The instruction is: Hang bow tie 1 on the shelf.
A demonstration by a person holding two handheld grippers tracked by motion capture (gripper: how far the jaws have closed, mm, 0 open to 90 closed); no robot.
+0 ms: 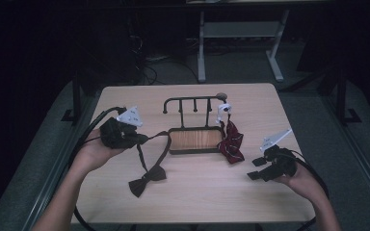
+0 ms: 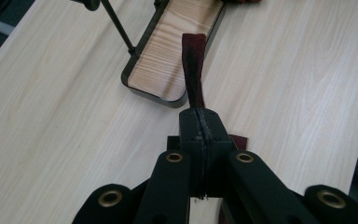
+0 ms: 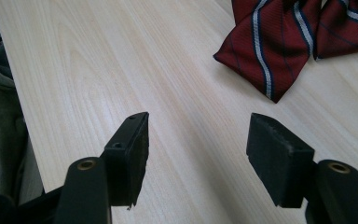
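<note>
Our left hand-held gripper (image 2: 200, 135) pinches the thin strap (image 2: 194, 70) of the dark bow tie (image 1: 147, 179), whose knot lies on the counter (image 1: 197, 192) near the wooden tray (image 1: 195, 139). Our right hand-held gripper (image 3: 200, 154) hangs spread and empty. We judge the slick woven strap could slip free, or snag the metal rack (image 1: 192, 103). The striped tie (image 1: 230, 142) is soft, ribbed fabric.
</note>
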